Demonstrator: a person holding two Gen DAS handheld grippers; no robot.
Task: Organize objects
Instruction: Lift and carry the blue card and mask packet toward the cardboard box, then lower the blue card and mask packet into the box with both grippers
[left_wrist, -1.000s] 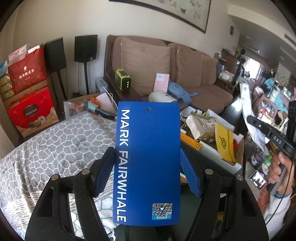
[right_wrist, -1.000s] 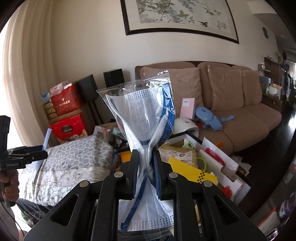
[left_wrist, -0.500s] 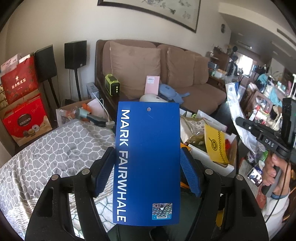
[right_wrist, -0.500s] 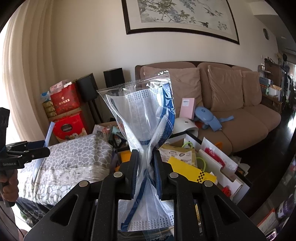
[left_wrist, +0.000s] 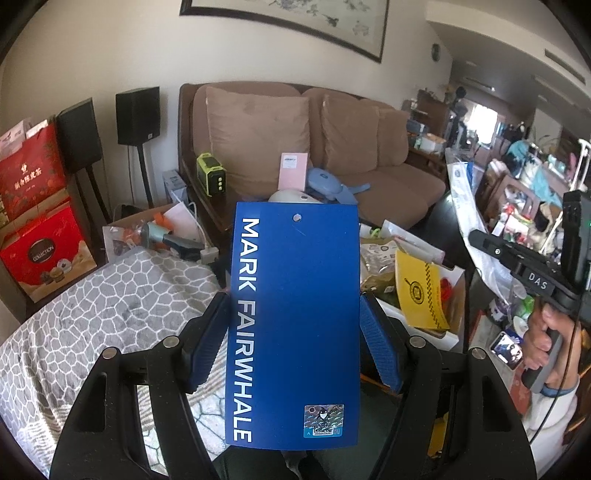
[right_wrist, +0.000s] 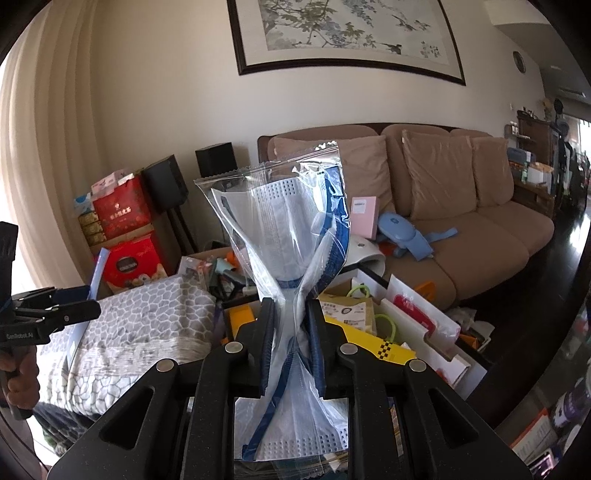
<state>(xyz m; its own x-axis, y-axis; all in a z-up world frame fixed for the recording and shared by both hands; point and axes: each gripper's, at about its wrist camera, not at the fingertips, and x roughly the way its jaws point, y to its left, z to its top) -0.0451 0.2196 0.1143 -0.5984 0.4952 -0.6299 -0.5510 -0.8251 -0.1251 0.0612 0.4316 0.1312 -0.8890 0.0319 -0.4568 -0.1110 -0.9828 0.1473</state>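
Left tongs clamped on the edges of a blue card, upright btwn the pads. Right tongs pinched on a bagged face mask, bag sticking up above them w/ the rest hanging below.

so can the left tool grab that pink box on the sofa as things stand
Probably not: the left tool is already shut on the blue card, which also blocks its line to the pink box far behind it.

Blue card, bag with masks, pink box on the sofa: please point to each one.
blue card (left_wrist: 295, 317), left wrist view, middle of its face
bag with masks (right_wrist: 284, 236), right wrist view, upper part above the pinch
pink box (right_wrist: 364, 216), right wrist view, its front
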